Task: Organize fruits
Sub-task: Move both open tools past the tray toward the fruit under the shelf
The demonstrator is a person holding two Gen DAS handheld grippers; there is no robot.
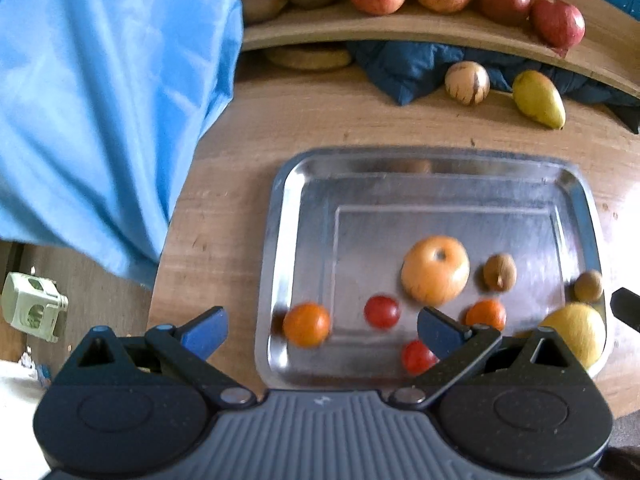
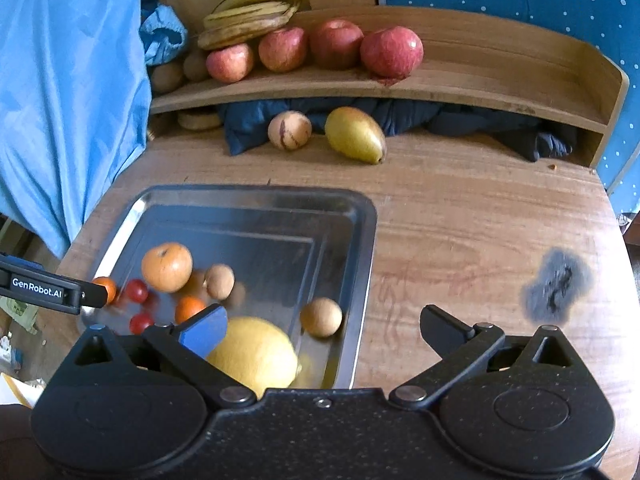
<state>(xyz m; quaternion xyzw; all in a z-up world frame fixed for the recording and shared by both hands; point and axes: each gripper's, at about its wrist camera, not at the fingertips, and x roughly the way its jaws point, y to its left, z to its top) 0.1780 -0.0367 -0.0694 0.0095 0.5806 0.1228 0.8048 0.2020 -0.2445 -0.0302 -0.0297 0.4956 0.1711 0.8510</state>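
Lemon [image 2: 256,354] lies in tray [image 2: 360,264] just before right gripper [image 2: 322,330]; jaws apart.

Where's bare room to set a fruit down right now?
Bare: the far half of the metal tray, and the wooden tabletop right of it, short of the dark stain. Crowded: the tray's near-left corner around the orange, and the shelf's left end with apples.
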